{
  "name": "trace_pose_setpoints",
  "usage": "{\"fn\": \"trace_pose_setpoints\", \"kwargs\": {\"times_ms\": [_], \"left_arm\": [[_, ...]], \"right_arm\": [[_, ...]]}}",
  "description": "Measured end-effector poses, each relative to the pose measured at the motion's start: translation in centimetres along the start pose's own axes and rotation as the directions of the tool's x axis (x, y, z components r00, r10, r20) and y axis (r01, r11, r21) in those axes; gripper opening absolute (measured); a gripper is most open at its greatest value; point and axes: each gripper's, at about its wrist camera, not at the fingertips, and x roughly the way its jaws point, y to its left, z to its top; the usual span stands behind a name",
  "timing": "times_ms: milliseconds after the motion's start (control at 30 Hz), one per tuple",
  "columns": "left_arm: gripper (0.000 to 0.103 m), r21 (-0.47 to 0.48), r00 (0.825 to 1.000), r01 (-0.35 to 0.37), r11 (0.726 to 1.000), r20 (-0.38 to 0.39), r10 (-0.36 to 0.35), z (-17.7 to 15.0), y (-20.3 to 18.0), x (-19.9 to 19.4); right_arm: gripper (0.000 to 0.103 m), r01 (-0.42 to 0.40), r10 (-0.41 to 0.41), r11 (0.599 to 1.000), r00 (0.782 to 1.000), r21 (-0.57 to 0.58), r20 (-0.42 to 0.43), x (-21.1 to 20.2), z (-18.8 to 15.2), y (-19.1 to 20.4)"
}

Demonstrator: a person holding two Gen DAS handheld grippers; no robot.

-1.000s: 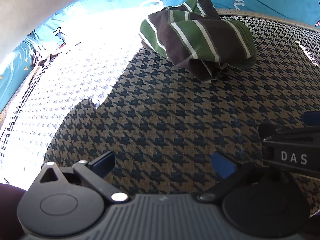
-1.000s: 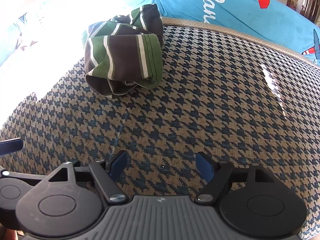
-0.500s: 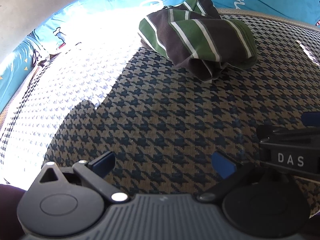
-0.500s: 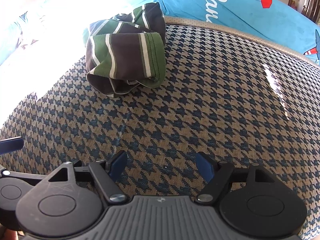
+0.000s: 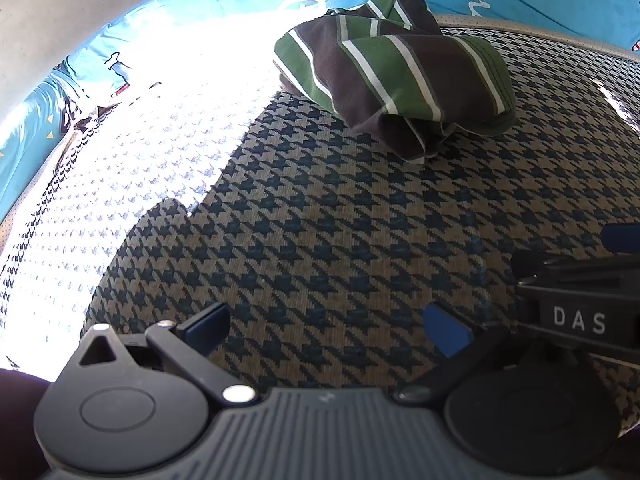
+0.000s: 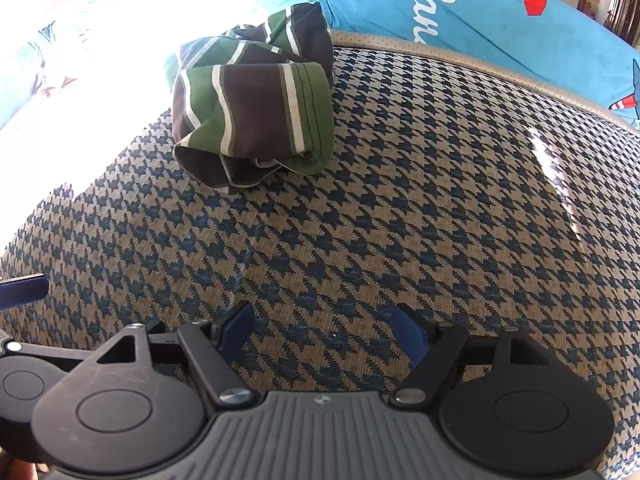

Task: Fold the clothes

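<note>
A green, brown and white striped garment (image 5: 396, 76) lies crumpled in a loose heap at the far side of the houndstooth cushion (image 5: 340, 220); the right wrist view has the garment (image 6: 256, 108) up and to the left. My left gripper (image 5: 328, 328) is open and empty, low over the cushion well short of the heap. Equally short of it, my right gripper (image 6: 324, 332) also stands open with nothing between its fingers. The right gripper's body (image 5: 580, 304) shows at the right edge of the left wrist view, and a left fingertip (image 6: 24, 290) at the far left of the right one.
A bright blue printed cloth (image 6: 480, 12) covers the backrest behind the cushion. Strong sunlight (image 5: 140, 140) washes out the cushion's left part. A beige piped edge (image 6: 480, 68) runs along the cushion's far side.
Both grippers have crept slightly forward, so the garment sits a little lower and nearer in each view. Both stay open.
</note>
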Motion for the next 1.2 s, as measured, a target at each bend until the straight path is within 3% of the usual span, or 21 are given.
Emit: {"fn": "trace_pose_setpoints", "kwargs": {"times_ms": [1200], "left_arm": [[0.103,-0.019,1.000,-0.012,1.000,-0.007,0.011,0.9,-0.6,1.0]], "right_arm": [[0.075,-0.003,0.003,1.000,1.000,-0.009,-0.001,0.2,0.2,-0.1]]}}
